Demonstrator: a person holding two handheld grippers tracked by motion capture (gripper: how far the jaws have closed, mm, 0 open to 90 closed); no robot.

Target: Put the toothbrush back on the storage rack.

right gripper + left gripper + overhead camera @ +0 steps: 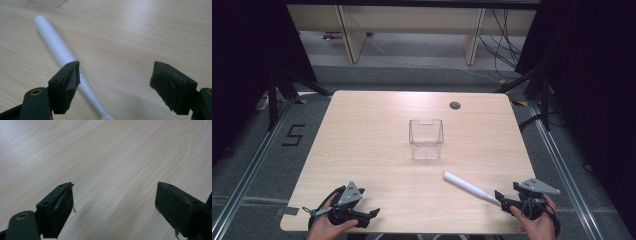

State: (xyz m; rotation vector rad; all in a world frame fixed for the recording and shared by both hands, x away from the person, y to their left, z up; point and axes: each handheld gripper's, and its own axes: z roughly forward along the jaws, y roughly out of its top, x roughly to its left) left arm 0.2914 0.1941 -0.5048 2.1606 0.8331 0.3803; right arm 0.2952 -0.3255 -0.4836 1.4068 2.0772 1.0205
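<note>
A smooth white stick (pixel 58 46), tapering thinner, lies just beside the right gripper (pixel 115 82), whose jaws gape wide, grasping nothing; the left gripper (pixel 113 205) likewise.

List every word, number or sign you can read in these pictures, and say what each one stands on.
"5": dark strokes on the grey floor left of the table.
No print can be made out on the clear container, the white tube, or either gripper.

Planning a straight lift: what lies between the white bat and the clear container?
Nothing: bare table separates the white bat from the clear container, seen in the high view.
</note>
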